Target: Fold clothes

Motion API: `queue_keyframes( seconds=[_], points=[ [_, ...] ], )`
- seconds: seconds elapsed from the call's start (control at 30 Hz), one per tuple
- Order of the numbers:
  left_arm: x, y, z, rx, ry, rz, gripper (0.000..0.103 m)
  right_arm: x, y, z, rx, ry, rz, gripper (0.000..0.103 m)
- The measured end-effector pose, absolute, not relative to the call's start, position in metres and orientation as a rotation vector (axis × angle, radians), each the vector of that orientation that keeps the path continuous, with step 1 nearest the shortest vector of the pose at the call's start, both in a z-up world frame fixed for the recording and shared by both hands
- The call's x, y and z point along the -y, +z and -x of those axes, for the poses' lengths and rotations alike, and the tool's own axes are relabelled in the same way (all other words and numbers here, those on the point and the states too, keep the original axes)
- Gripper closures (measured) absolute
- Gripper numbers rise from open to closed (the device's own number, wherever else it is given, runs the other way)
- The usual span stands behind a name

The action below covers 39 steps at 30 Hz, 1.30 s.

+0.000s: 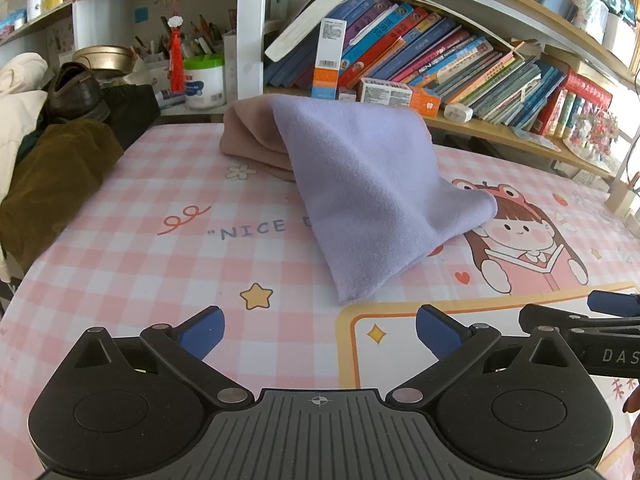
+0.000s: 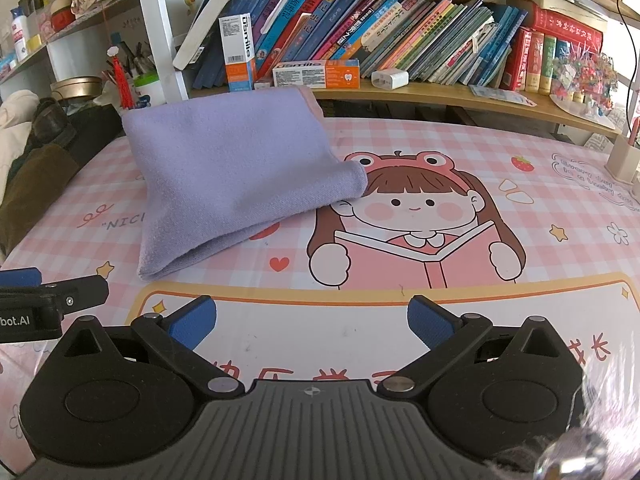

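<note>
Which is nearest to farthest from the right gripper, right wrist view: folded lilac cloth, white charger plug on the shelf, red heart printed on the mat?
From the right gripper:
1. Red heart printed on the mat, just ahead, slightly left.
2. Folded lilac cloth, ahead-left on the mat.
3. White charger plug, on the wooden shelf beyond the desk, ahead-right.

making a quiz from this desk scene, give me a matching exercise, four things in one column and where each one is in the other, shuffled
Things
1. lavender cloth
2. tan cloth
3. white charger plug
4. brown shoe

Places
A. on the wooden shelf, in front of the leaning books
B. on the pile of clothes at the left edge of the desk
C. folded on the pink checked mat, draped over another cloth
D. partly under the lavender one, at the back of the mat

Pairs: 1-C, 2-D, 3-A, 4-B
</note>
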<state>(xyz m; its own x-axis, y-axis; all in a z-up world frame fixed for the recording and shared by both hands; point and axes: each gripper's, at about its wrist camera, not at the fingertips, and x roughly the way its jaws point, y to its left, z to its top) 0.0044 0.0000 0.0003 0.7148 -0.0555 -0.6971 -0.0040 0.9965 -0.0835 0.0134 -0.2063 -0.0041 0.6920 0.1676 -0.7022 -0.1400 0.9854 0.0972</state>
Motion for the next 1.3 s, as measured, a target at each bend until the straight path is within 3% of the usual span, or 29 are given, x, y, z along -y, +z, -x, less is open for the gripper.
queue_keyframes(
  seconds=[1.3],
  points=[
    [-0.0003,-0.0014,-0.0073,-0.791,-0.038,0.085,0.000,0.2044,-0.0065,-0.0145,-0.799,0.169,-0.042,0.000]
  ],
)
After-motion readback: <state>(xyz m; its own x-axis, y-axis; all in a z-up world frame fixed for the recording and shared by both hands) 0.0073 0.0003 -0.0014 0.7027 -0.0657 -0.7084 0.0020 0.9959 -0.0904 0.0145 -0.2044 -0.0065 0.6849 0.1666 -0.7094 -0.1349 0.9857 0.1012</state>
